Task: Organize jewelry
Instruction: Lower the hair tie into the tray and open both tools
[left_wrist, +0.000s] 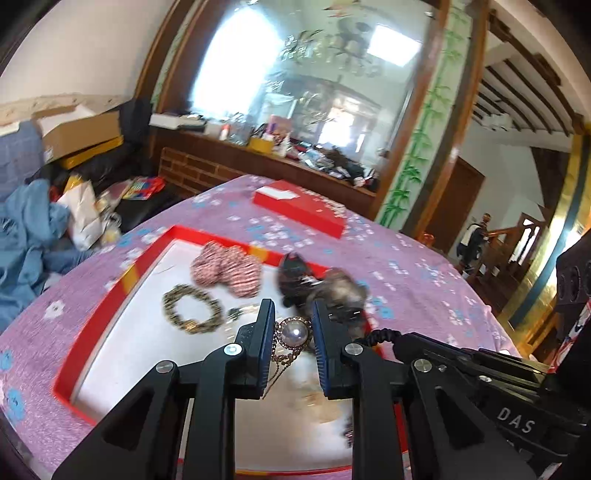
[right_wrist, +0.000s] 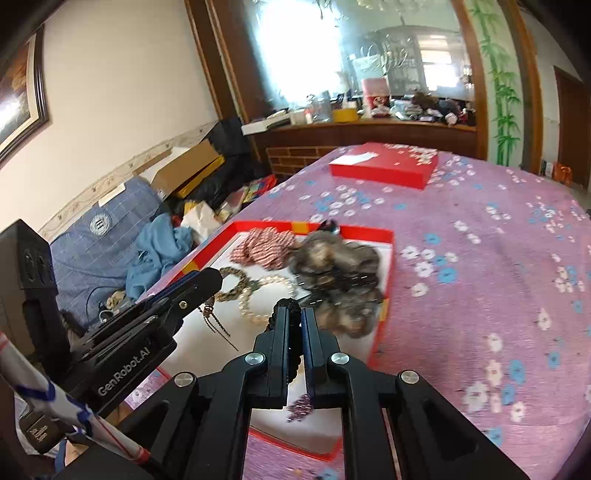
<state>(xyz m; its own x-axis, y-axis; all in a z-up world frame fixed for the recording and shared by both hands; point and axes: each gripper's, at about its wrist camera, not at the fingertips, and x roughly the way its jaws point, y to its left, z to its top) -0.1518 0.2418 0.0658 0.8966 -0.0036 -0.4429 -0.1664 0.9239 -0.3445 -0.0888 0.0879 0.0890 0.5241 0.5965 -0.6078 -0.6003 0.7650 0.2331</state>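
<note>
Red-rimmed white tray (left_wrist: 92, 325), red-and-white striped pouch (left_wrist: 227, 267), purple floral tablecloth (right_wrist: 480, 258).

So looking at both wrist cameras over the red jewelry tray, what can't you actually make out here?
- Left wrist view: the pearl brooch sits between the left gripper fingers; actual pad contact is unclear.
- Both views: the dark furry pile is motion-blurred; separate pieces unreadable.
- Right wrist view: the right gripper is shut on a dark cord; what it belongs to is hidden.
- Red tray: its near end is hidden by gripper frames.

Two black plastic grippers, left gripper (left_wrist: 293, 332) and right gripper (right_wrist: 295, 325), blue pads on the fingers (left_wrist: 264, 343), round silver screws, curly black cable, white letters on the sides
</note>
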